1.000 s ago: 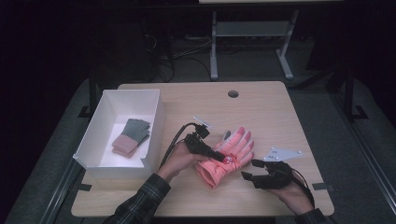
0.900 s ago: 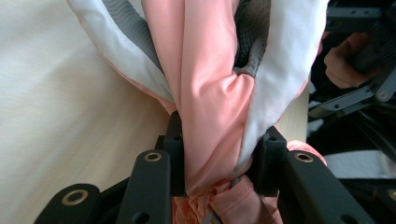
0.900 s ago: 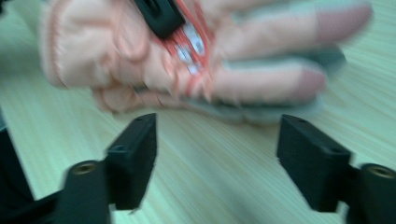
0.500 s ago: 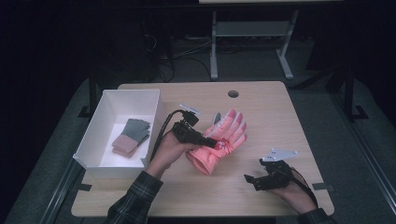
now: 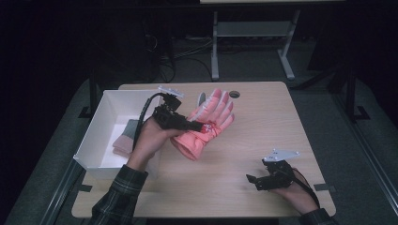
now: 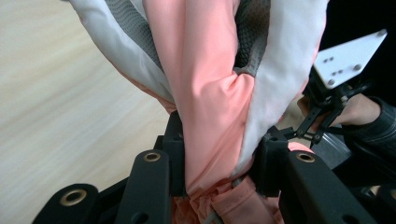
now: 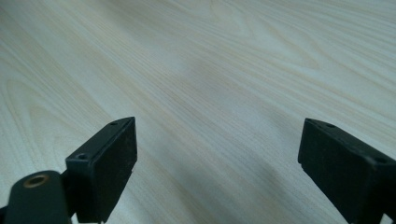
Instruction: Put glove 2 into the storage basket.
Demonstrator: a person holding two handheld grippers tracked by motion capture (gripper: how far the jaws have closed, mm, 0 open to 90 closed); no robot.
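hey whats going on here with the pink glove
A person at a wooden table works a two-jaw gripper in each hand. The left gripper is clamped on a coral-pink glove and holds it up off the tabletop, next to a white box that already has folded gloves in it. The right gripper rests low near the table's front right corner; its jaws have just been opening and nothing is between them. The glove looks headed for the box, though it isn't over it yet.

Left claw (image 5: 195,125) clamped, raised off the table, right claw (image 5: 256,180) low, jaws just spread wide
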